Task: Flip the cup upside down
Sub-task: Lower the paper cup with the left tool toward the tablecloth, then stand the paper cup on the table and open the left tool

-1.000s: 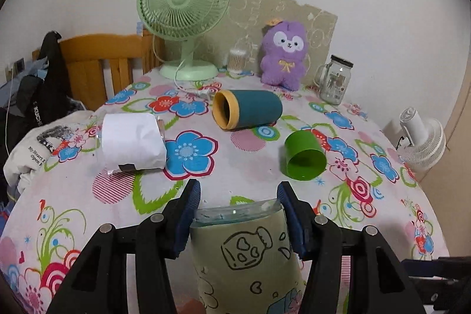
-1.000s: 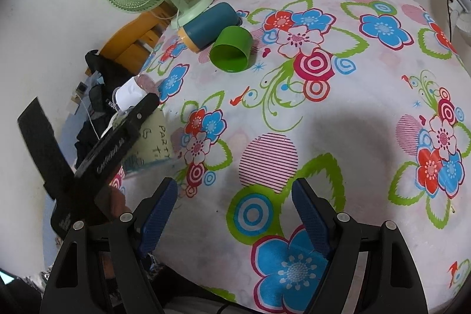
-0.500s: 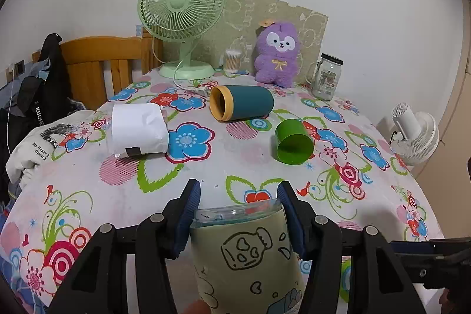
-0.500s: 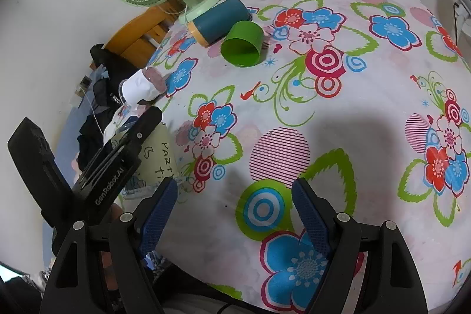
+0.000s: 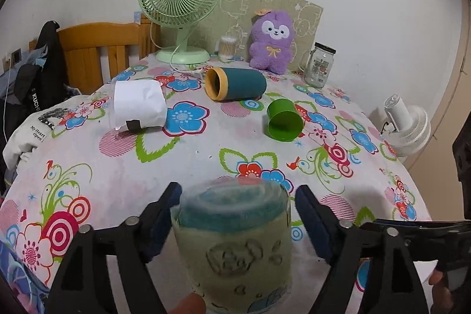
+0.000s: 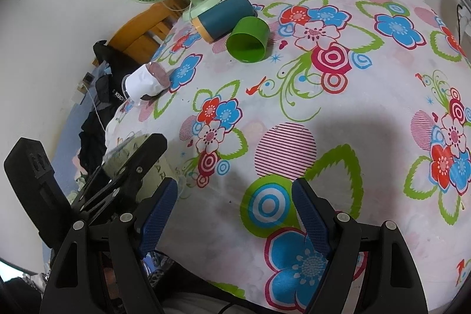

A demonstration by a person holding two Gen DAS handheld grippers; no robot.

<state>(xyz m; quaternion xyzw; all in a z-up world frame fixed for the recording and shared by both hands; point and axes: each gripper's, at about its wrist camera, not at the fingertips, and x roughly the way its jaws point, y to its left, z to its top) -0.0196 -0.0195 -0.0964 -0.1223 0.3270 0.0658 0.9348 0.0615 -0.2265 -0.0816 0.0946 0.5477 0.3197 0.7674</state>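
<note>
A pale green cup with cartoon drawings (image 5: 235,249) sits between the fingers of my left gripper (image 5: 237,214), blurred from motion. The jaws stand wider than the cup, with a clear gap on the right side, so the left gripper is open. A fingertip shows under the cup at the bottom edge. In the right wrist view the cup (image 6: 132,155) is partly hidden behind the left gripper at the table's left edge. My right gripper (image 6: 235,208) is open and empty above the flowered tablecloth (image 6: 323,108).
A green cup (image 5: 284,119), a teal tumbler (image 5: 235,84) and a paper-wrapped cup (image 5: 138,105) lie on their sides. A green fan (image 5: 180,5), purple plush toy (image 5: 272,41) and glass jar (image 5: 319,68) stand at the back. A wooden chair (image 5: 100,49) stands left.
The left gripper's jaws have opened off the cup, and the cup has blurred and shifted between them. The right gripper has stayed open and barely moved.
</note>
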